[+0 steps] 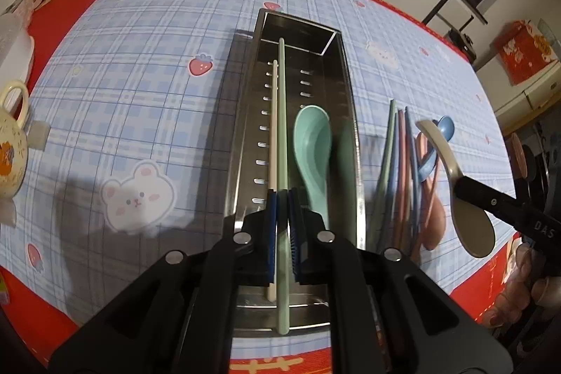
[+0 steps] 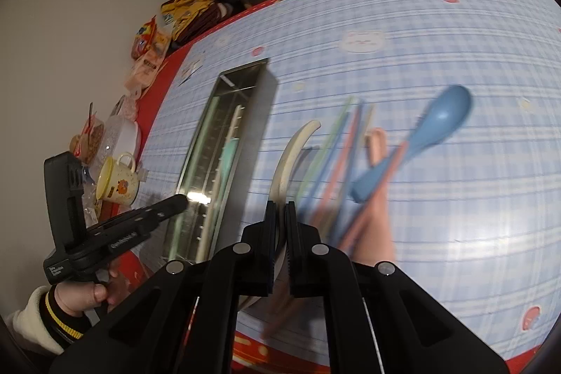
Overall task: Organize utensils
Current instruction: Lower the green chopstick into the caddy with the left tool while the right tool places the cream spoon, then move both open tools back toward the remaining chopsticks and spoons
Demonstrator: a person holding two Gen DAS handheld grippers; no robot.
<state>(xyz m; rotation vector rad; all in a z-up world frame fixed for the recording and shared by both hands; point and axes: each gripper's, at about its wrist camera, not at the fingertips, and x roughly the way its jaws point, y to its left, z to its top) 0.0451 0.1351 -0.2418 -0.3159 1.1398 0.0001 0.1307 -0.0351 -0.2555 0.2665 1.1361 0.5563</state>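
Mid-sort: my left gripper [image 1: 282, 198] pinches a green chopstick [image 1: 281, 114] over the steel tray [image 1: 345, 65], right gripper [image 2: 279, 209] pinches the cream spoon [image 2: 292, 149]; next, release chopstick, then bring spoon to tray.

Bright indoor light, fisheye warp, right-view motion blur

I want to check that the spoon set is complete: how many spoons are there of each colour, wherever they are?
Teal: 1, the teal spoon in the tray
Beige: 1, the beige spoon held in the right gripper
Blue: 1, the blue spoon outside the tray
Pink: 1, the pink spoon outside the tray
Total: 4
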